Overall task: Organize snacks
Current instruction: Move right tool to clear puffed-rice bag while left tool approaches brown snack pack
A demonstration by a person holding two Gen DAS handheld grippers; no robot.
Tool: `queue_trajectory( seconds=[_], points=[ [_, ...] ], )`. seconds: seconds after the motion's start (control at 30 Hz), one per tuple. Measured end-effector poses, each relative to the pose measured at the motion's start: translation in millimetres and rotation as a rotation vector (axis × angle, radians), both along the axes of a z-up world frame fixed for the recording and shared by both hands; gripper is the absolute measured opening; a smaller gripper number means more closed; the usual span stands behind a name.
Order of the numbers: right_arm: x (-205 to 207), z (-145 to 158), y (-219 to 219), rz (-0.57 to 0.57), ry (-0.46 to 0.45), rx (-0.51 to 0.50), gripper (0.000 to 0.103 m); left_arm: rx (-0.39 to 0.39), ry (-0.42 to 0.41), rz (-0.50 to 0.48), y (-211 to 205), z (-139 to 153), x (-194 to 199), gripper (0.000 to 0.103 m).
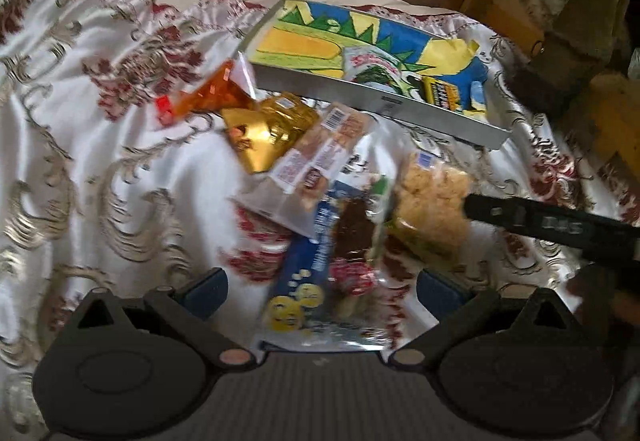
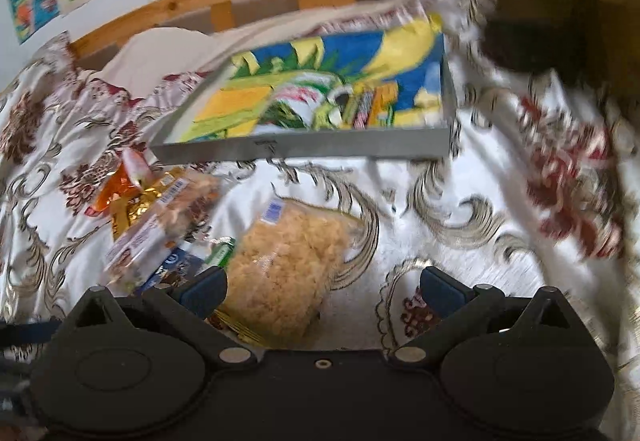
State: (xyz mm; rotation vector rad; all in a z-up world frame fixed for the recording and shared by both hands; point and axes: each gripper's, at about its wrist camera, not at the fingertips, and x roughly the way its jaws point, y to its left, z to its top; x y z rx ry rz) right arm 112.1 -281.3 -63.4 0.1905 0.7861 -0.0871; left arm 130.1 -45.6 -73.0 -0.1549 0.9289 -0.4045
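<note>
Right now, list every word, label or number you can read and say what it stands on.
None reads for certain; both views are motion-blurred.
Blue packet with yellow smiley faces: print blurred.
Clear biscuit bag with white and red labels: barcode and text too small.
Clear bag of pale puffed snacks: blue label unreadable.
Grey shallow box with colourful lining: small mark illegible.

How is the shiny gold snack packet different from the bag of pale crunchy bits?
The gold packet is shiny foil you can't see through; the puffed-snack bag is clear, showing pale crunchy pieces. The gold packet looks smaller and crumpled; the puffed-snack bag looks bigger and plump. The gold packet sits tucked among other wrappers; the puffed-snack bag lies at the pile's edge. Both lie on the patterned bedspread, outside the grey tray.
</note>
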Motion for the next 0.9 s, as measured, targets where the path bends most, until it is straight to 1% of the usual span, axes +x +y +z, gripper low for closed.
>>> queue_trajectory(
  seconds=[0.07, 0.2, 0.3, 0.37, 0.47, 0.53, 0.57, 0.6, 0.63, 0.67, 0.83, 0.9],
  points=[
    [4.7, -6.5, -1.8, 0.000, 0.016, 0.015, 0.102, -0.012, -0.008, -0.019, -3.3, -1.6, 0.3, 0.102],
    [10.6, -8.6, 2.7, 0.022, -0.001, 0.032, 0.102, -0.008, -0.037, -0.080, -13.0, -2.7, -0.4, 0.102],
    [19.4, -10.9, 5.7, 0.020, -0.013, 0.038, 0.102, -0.034, -0.017, -0.099, -17.9, -3.6, 3.6, 0.100],
    [25.8, -15.2, 10.1, 0.028, -0.009, 0.025, 0.102, -0.040, -0.018, -0.101, -19.5, -5.1, 7.4, 0.096],
    [34.6, -22.8, 19.3, 0.060, 0.006, -0.017, 0.100, -0.018, -0.021, -0.101, -21.1, -9.7, 13.3, 0.090],
    [37.3, -27.8, 24.3, 0.080, 0.014, -0.054, 0.099, 0.002, -0.021, -0.096, -21.7, -13.7, 16.6, 0.087],
    [38.2, -29.7, 25.7, 0.088, 0.019, -0.060, 0.099, 0.014, -0.022, -0.095, -21.9, -15.3, 18.1, 0.083],
    [38.1, -31.0, 26.1, 0.092, 0.020, -0.054, 0.099, 0.025, -0.021, -0.096, -21.4, -17.3, 20.1, 0.081],
    [38.7, -31.5, 25.8, 0.093, 0.021, -0.042, 0.099, 0.038, -0.018, -0.097, -21.9, -19.4, 22.3, 0.076],
    [39.8, -32.0, 25.8, 0.093, 0.024, -0.036, 0.099, 0.053, -0.012, -0.098, -22.3, -21.7, 24.2, 0.073],
    [44.9, -37.7, 30.2, 0.110, 0.042, -0.059, 0.100, 0.105, -0.028, -0.112, -26.3, -25.5, 25.5, 0.065],
    [45.3, -38.1, 32.1, 0.115, 0.061, -0.073, 0.098, 0.112, -0.035, -0.116, -27.0, -23.9, 23.3, 0.062]
  ],
)
